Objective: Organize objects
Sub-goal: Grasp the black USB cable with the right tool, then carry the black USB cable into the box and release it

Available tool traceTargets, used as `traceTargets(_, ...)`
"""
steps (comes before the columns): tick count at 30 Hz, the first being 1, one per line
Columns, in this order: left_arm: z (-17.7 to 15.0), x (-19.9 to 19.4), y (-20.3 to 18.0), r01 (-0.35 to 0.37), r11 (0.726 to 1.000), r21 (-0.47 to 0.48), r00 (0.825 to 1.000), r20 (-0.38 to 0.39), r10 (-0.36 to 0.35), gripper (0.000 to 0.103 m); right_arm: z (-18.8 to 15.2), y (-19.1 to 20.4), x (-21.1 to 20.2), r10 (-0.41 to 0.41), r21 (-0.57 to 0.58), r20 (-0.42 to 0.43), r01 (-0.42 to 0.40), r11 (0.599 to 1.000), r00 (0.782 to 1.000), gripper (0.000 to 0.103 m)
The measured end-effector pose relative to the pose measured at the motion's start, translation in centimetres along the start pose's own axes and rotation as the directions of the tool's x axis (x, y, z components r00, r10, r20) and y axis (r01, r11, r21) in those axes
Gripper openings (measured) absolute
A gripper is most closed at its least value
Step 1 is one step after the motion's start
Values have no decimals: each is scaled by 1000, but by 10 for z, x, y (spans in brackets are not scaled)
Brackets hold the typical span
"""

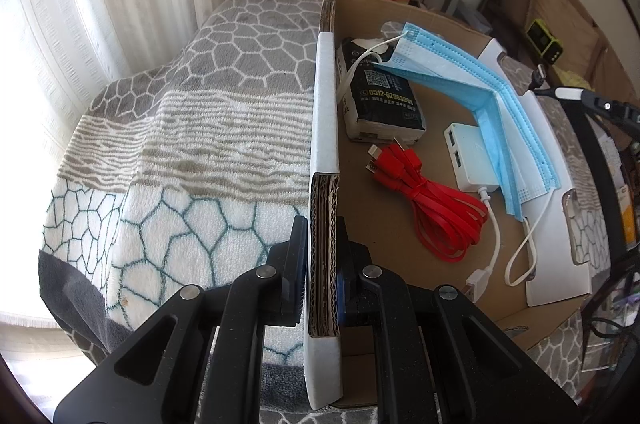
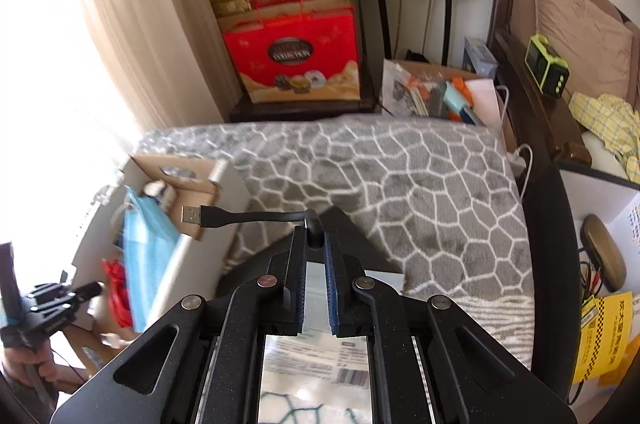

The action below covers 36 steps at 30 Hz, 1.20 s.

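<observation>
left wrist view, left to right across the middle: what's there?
Patterned blanket → cardboard box wall, clamped by the left gripper → black packet → red cable bundle → white USB hub → blue face mask.

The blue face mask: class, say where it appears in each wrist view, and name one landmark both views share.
Left wrist view: the blue face mask lies right of centre, draped inside the cardboard box over the white hub.
Right wrist view: the mask is at the left edge, in the same box.
Shared landmark: the red cable bundle beside it.
</observation>
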State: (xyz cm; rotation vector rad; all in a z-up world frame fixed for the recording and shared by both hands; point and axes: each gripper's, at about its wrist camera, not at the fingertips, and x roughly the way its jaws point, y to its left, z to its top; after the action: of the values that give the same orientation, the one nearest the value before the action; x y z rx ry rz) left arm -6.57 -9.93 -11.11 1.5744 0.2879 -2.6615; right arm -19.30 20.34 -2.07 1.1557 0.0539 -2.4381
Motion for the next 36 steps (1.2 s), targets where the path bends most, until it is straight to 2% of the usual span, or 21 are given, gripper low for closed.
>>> traceTargets(5, 0, 0, 0, 0, 1000, -1, 1000, 0, 0, 10, 5, 21, -25, 50, -29, 55, -49, 998, 997, 7)
traceTargets(10, 0, 0, 0, 0, 1000, -1, 1000, 0, 0, 10, 9, 49, -33, 87, -69, 72, -82, 994, 994, 7)
traceTargets(22, 0, 0, 3, -2, 1000, -2, 1000, -2, 2, 10, 14, 92, 13, 92, -69, 31, -90, 994, 995, 7)
traceTargets(27, 0, 0, 3, -3, 1000, -1, 1000, -1, 3, 10, 9, 102, 18, 123, -62, 34, -121, 991, 992, 7)
traceTargets(36, 0, 0, 4, -4, 1000, -5, 1000, -2, 4, 10, 6, 112, 44, 60, -56, 26, -58, 997, 998, 7)
